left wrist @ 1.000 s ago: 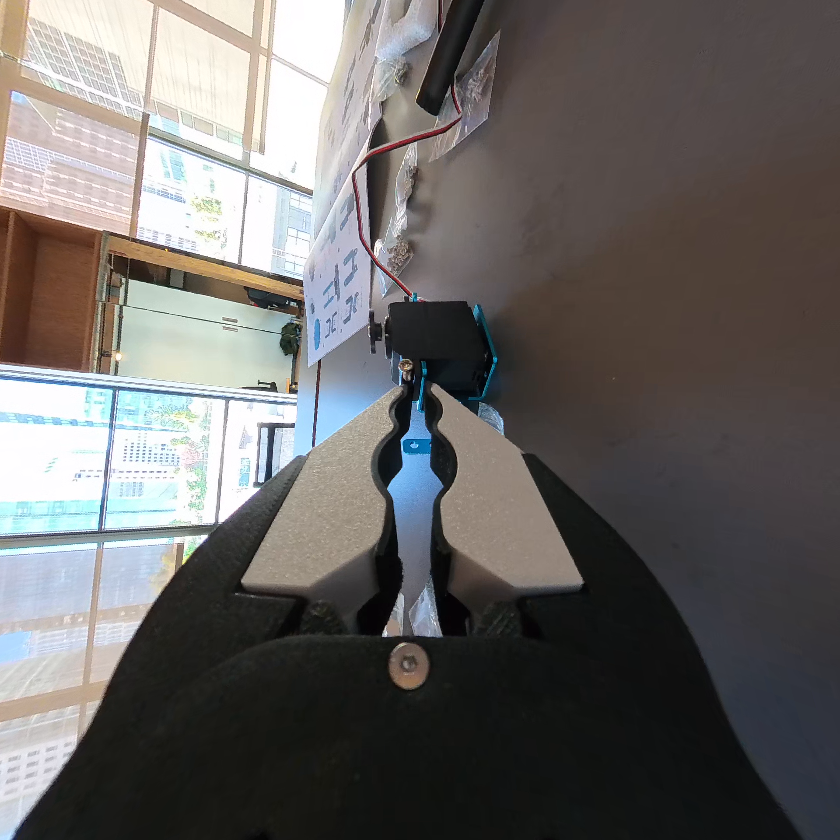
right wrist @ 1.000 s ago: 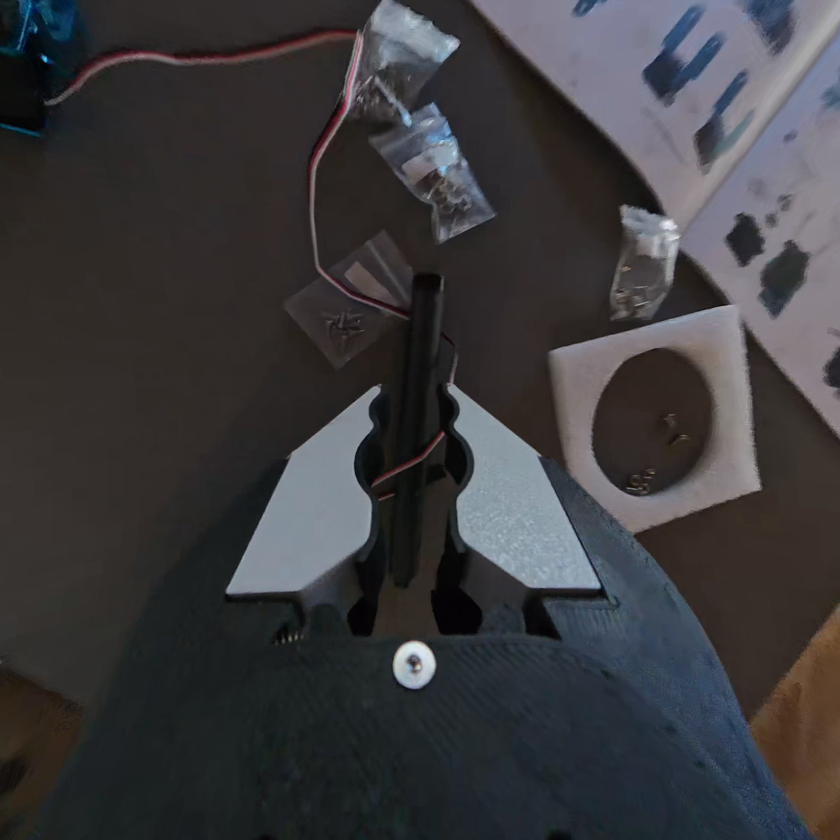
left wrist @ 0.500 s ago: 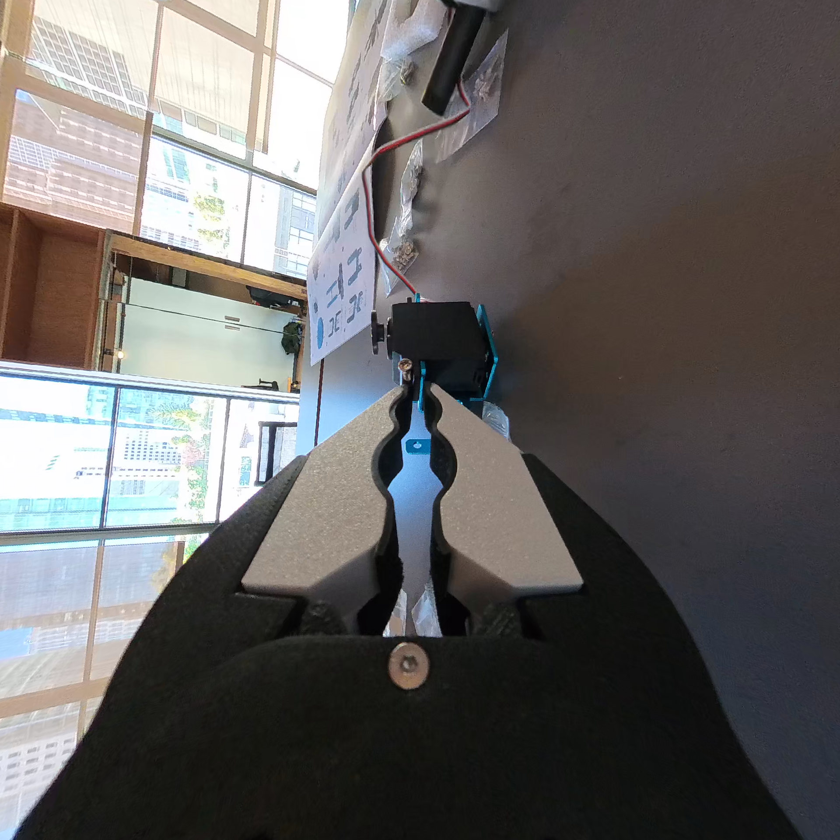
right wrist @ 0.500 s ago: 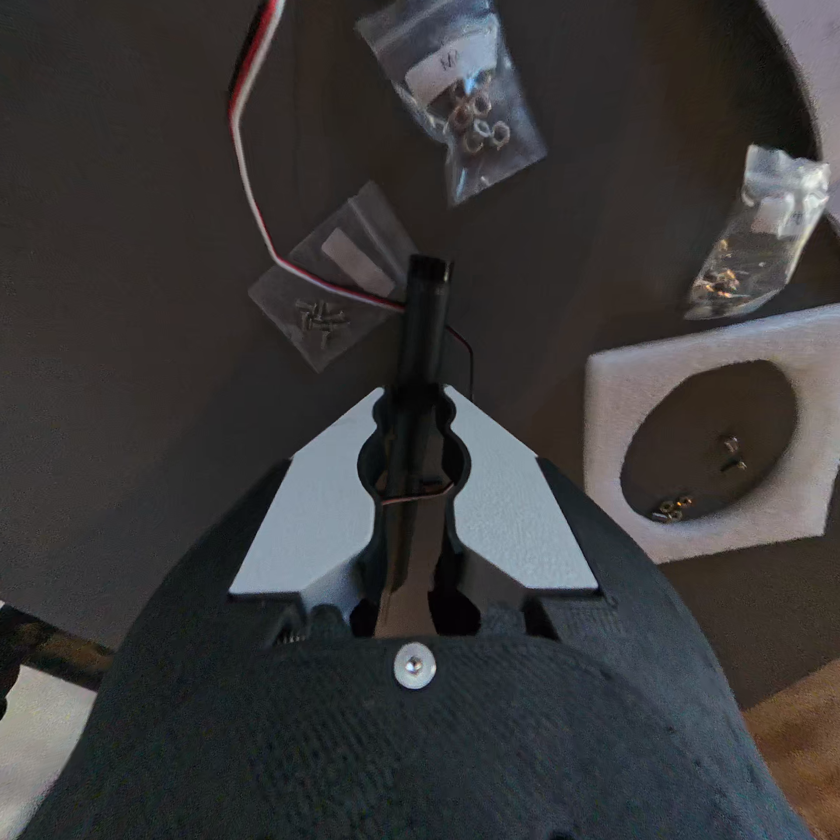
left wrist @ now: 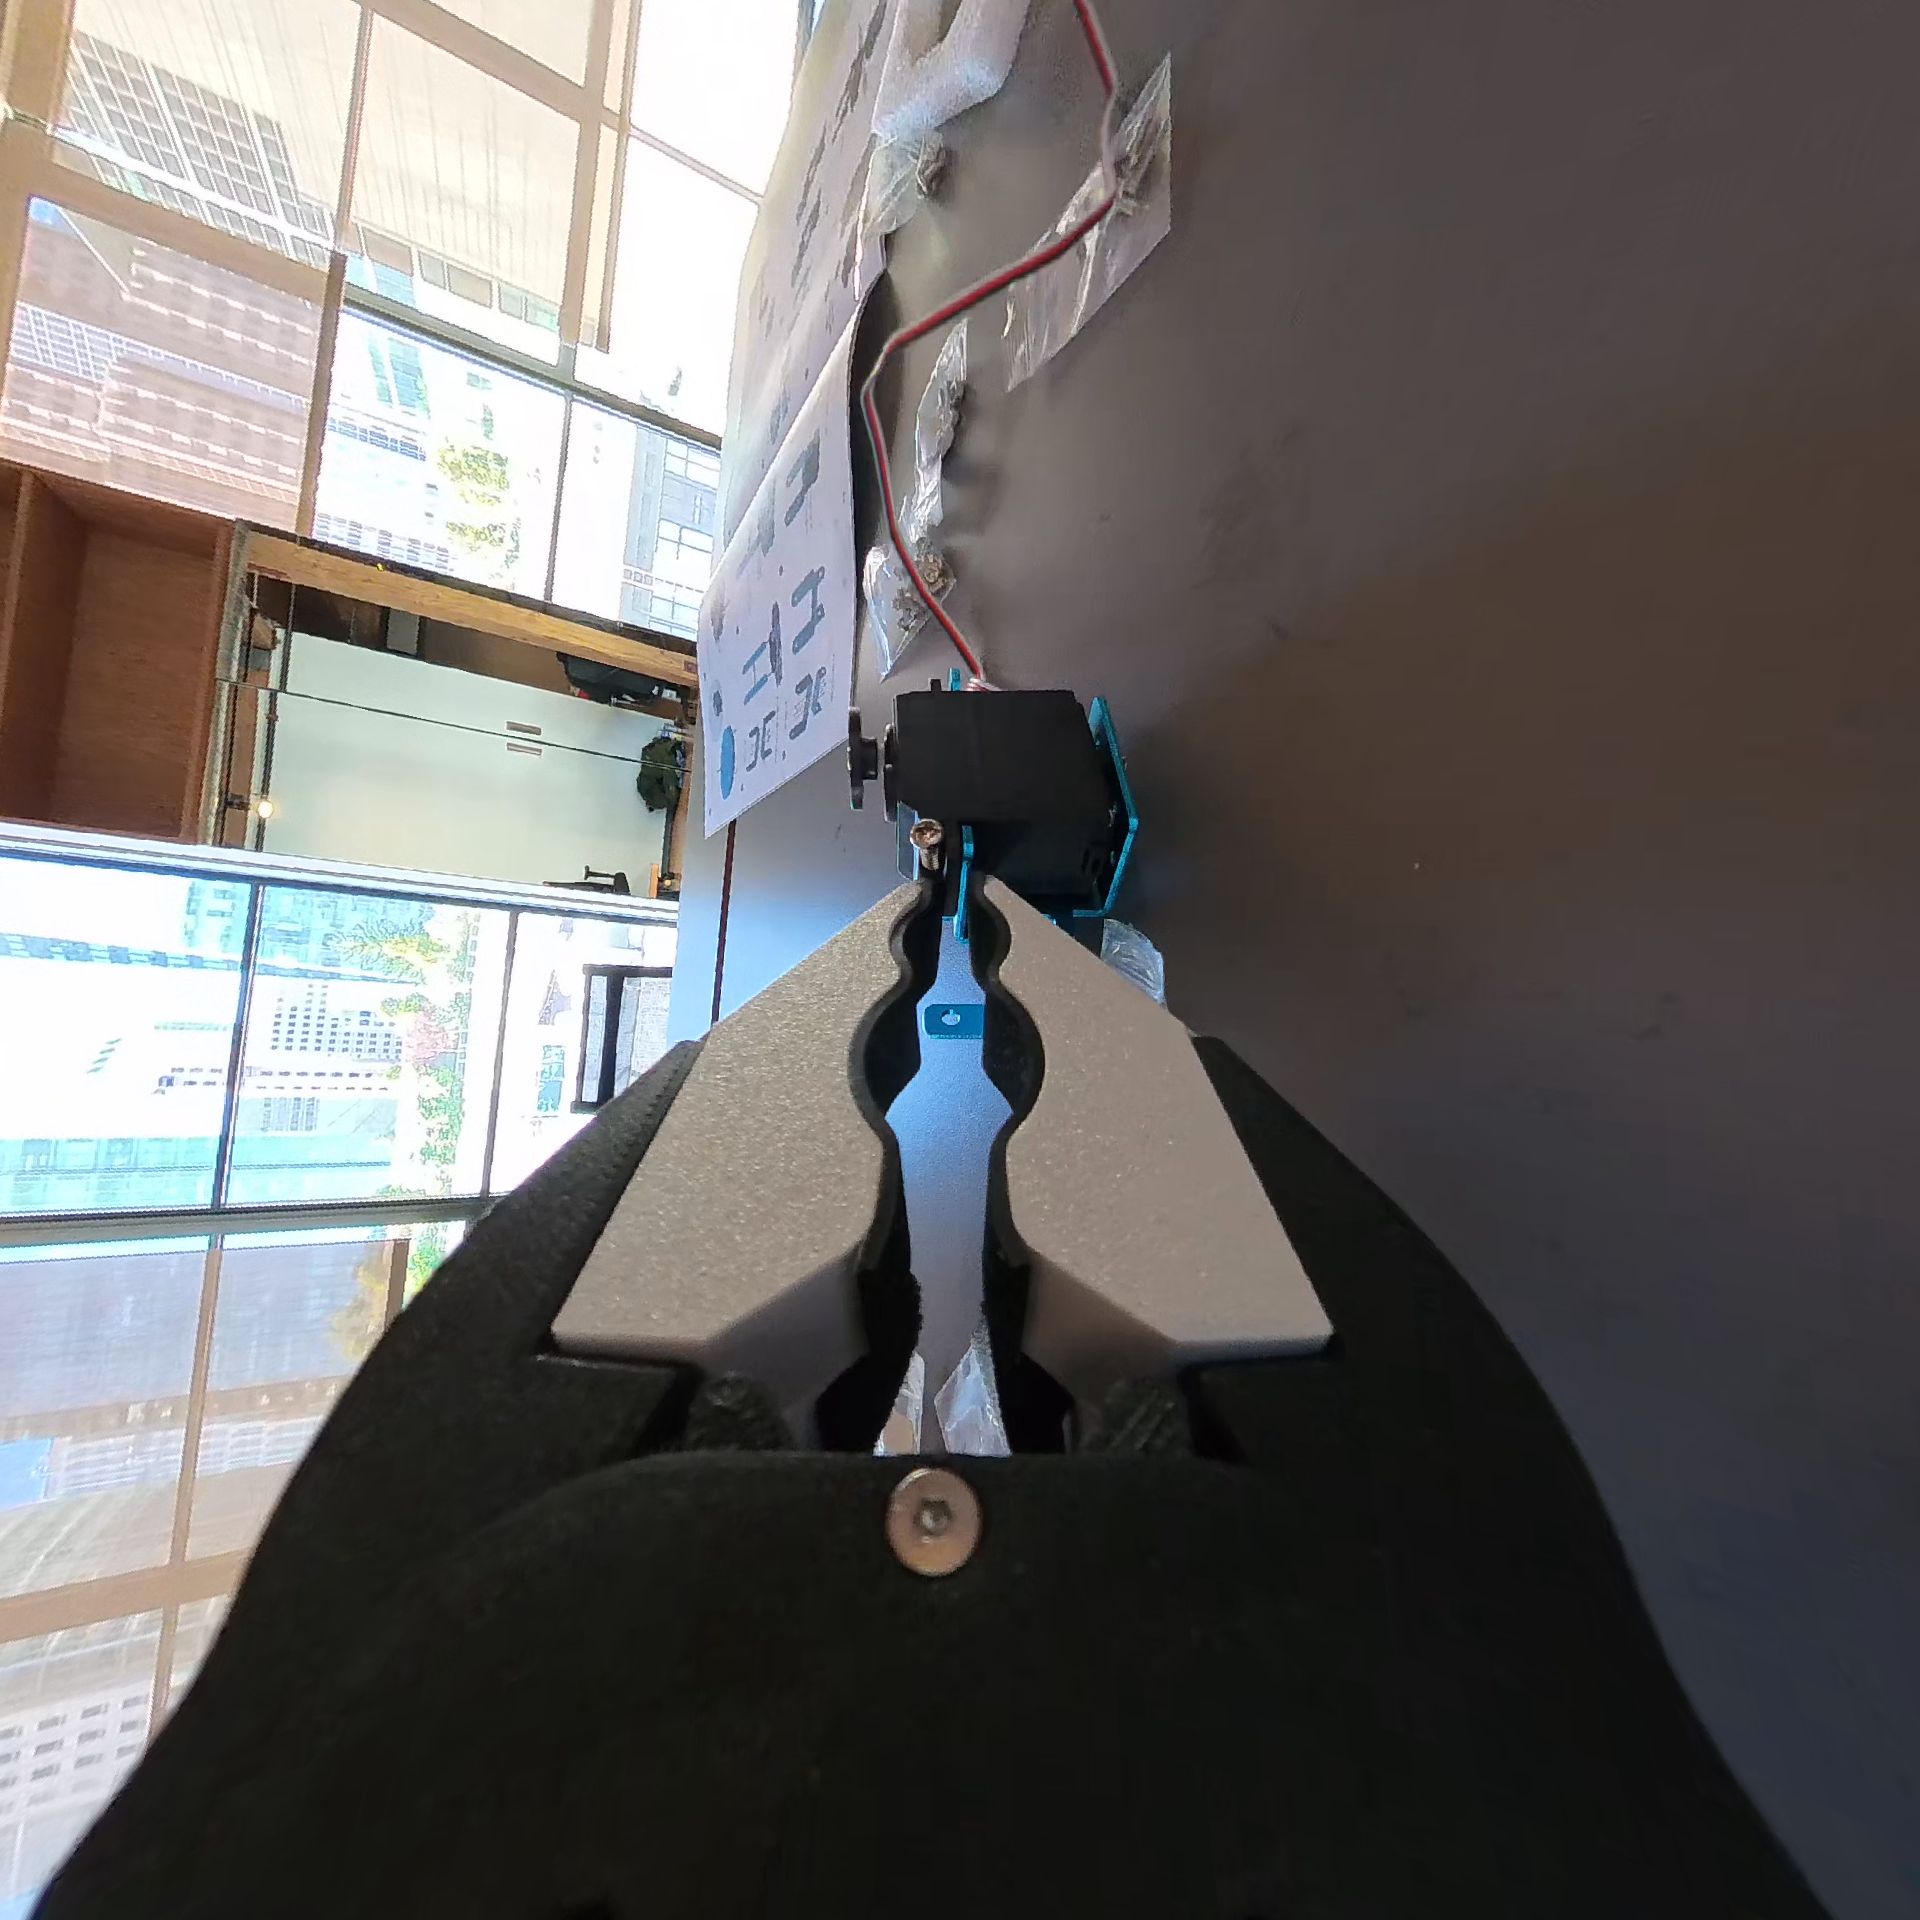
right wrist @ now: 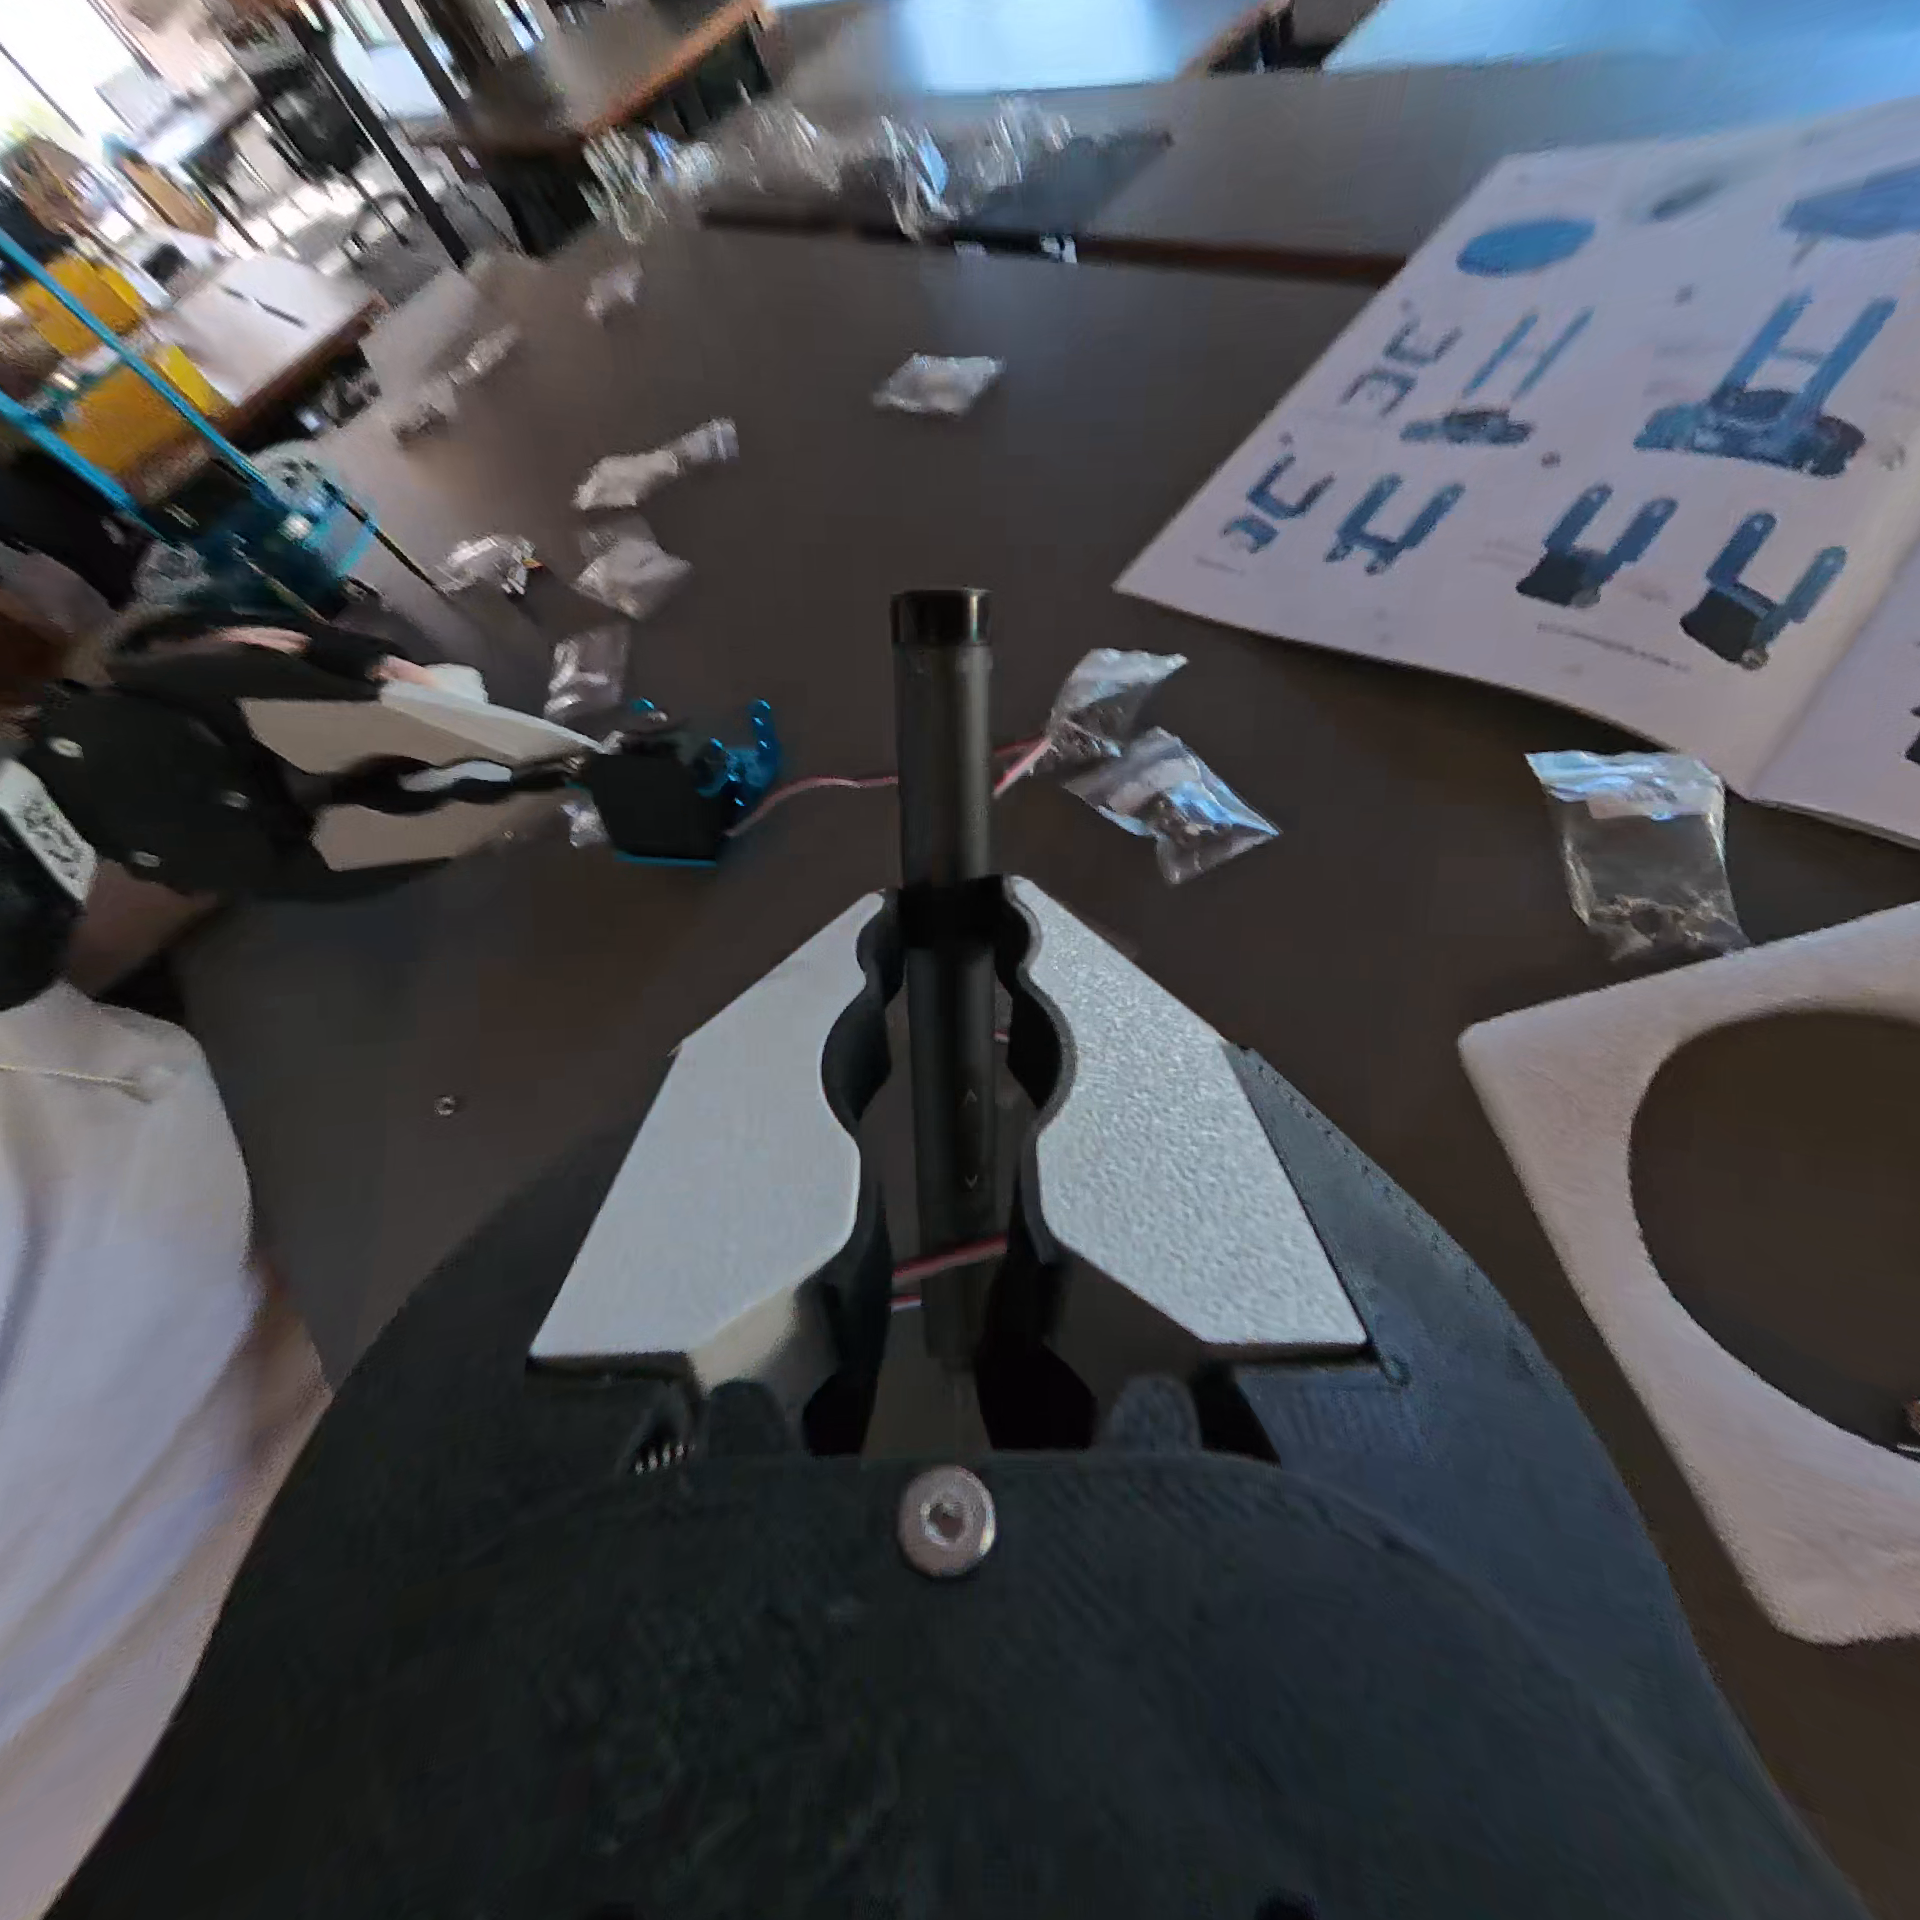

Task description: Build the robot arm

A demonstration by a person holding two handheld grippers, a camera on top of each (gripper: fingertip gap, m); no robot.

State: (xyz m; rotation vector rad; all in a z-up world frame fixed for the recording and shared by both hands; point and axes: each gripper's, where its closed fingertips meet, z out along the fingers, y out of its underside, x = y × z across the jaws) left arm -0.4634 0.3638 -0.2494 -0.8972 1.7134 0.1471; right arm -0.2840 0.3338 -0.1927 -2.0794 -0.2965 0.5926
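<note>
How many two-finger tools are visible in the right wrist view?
2. The right tool, bottom centre, is shut on a black rod. The left tool, at the left, grips the blue bracket of a black servo. None seems hidden.

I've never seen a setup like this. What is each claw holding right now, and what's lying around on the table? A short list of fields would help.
Left gripper: shut on the blue bracket of a black motor block
Right gripper: shut on a black tool handle, pointing forward
Wire: red and white, runs from the motor block across the table
Small bags: clear, with tiny metal parts, scattered on the dark table
Booklet: open, pictures of blue parts, far right
Foam square: white, round hole, near right
</note>
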